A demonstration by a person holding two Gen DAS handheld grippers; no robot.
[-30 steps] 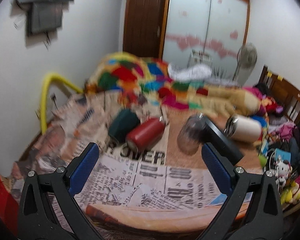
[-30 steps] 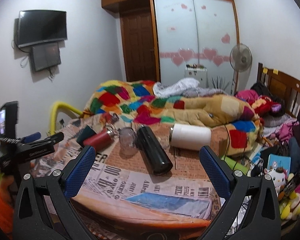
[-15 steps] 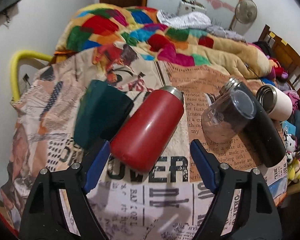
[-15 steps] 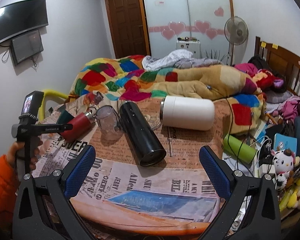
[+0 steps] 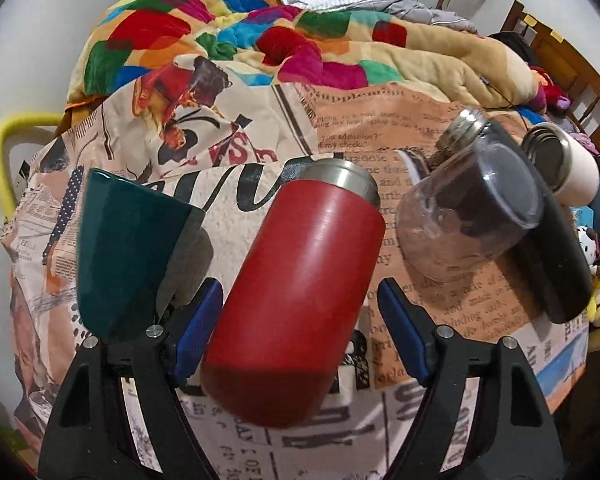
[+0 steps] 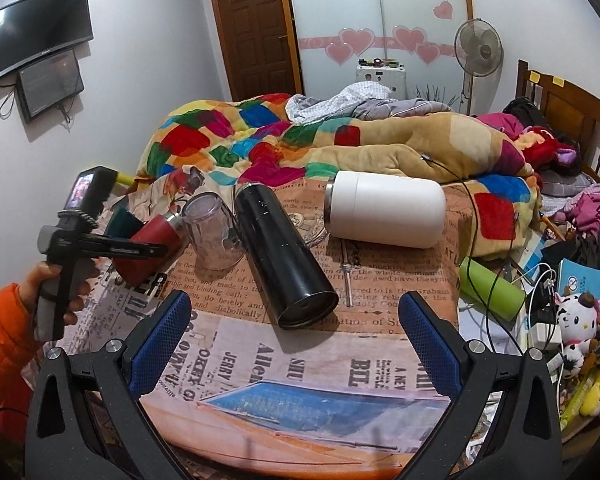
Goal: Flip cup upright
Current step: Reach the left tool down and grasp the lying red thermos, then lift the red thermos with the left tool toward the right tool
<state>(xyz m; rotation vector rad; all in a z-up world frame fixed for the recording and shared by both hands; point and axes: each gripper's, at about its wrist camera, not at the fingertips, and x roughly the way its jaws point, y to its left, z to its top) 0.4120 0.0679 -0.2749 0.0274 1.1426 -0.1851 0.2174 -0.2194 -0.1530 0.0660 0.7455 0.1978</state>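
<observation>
Your left gripper [image 5: 300, 320] is spread wide around the red cup [image 5: 296, 292], which lies on its side on the newspaper cloth [image 5: 260, 128]; pads not touching. Green cup [image 5: 128, 252] sits just beside the left finger, clear glass [image 5: 468, 216] near the right. Your right gripper [image 6: 296, 340] hangs wide open, holding nothing, above the table's near edge [image 6: 300, 456].

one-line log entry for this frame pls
phase: pre-grasp | left gripper: open, straddling red cup lying on its side | right gripper: open, idle, short of black cup | table
</observation>
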